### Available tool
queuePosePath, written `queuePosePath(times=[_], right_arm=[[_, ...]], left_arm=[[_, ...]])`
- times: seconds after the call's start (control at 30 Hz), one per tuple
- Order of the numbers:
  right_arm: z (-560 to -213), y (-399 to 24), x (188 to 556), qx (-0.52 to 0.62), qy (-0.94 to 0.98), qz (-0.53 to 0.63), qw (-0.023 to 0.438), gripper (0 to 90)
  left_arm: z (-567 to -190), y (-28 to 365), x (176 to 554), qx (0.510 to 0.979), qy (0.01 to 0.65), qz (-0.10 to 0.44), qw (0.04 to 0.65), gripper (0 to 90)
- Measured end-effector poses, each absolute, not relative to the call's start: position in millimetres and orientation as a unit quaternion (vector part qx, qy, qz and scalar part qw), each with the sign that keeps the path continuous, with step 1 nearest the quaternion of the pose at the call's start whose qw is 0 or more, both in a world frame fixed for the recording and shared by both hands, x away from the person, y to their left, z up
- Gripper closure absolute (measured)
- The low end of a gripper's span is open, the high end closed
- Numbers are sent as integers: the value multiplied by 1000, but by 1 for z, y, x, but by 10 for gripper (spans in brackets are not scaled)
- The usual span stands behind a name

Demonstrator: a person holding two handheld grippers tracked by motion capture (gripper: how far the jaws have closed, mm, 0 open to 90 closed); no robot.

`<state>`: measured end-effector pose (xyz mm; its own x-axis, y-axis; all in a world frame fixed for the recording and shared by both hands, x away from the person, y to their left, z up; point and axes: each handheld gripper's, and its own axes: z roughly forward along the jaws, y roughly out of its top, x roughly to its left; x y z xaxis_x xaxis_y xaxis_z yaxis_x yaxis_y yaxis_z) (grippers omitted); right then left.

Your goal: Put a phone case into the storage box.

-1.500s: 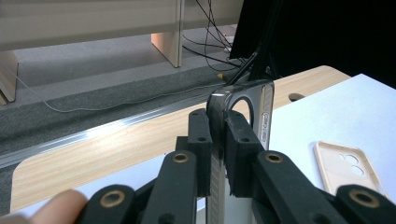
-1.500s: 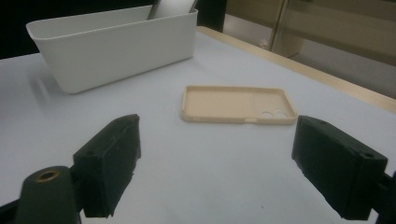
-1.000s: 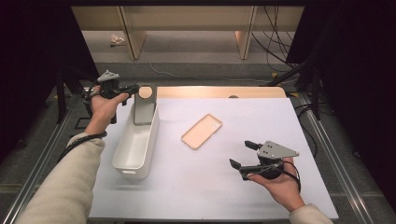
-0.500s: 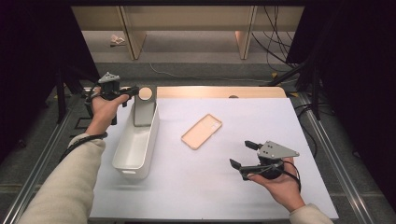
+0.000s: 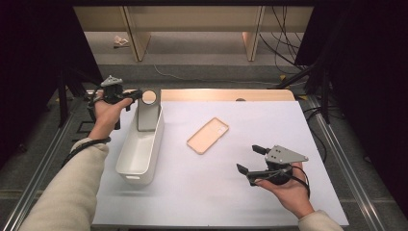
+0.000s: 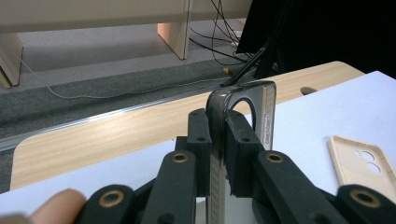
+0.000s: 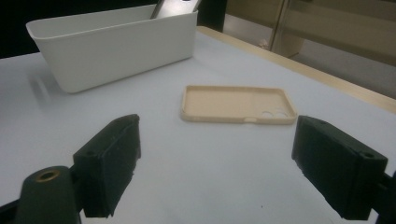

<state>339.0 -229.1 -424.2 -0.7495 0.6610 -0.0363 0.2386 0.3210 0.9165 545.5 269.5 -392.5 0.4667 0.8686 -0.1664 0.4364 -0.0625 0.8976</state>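
Black jaws of the right gripper [image 5: 251, 159] stand wide apart with nothing between them, low over the white table [image 5: 231, 192] at the person's near right. Two phone cases are on show, along with one white bin [image 5: 139, 149] and two grippers. Just beyond the right gripper's tips, near but not touching, the beige case [image 5: 207, 135] lies flat and hollow side up; the right gripper view shows its raised rim and camera holes [image 7: 238, 105], and the bin's long wall behind it [image 7: 116, 46]. Farther off at the far left, the left gripper [image 5: 136, 95] is clamped on the grey translucent case [image 5: 147, 113], which stands upright in the far end of the bin. The left gripper view shows the pads [image 6: 200, 140] pressed on both sides of that case's edge [image 6: 243, 112], near its round cut-out, with the beige case lying to the right [image 6: 359, 161].
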Motion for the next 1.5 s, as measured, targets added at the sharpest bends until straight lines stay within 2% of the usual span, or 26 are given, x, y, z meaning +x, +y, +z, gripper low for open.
queuePosePath(times=[1.1, 1.5], right_arm=[[-425, -229, 339, 287, 786, 506, 207, 165], [-425, -229, 339, 287, 787, 506, 207, 165]], left_arm=[[-405, 272, 551, 699, 487, 227, 471, 764], [-407, 269, 553, 708, 487, 234, 455, 703]])
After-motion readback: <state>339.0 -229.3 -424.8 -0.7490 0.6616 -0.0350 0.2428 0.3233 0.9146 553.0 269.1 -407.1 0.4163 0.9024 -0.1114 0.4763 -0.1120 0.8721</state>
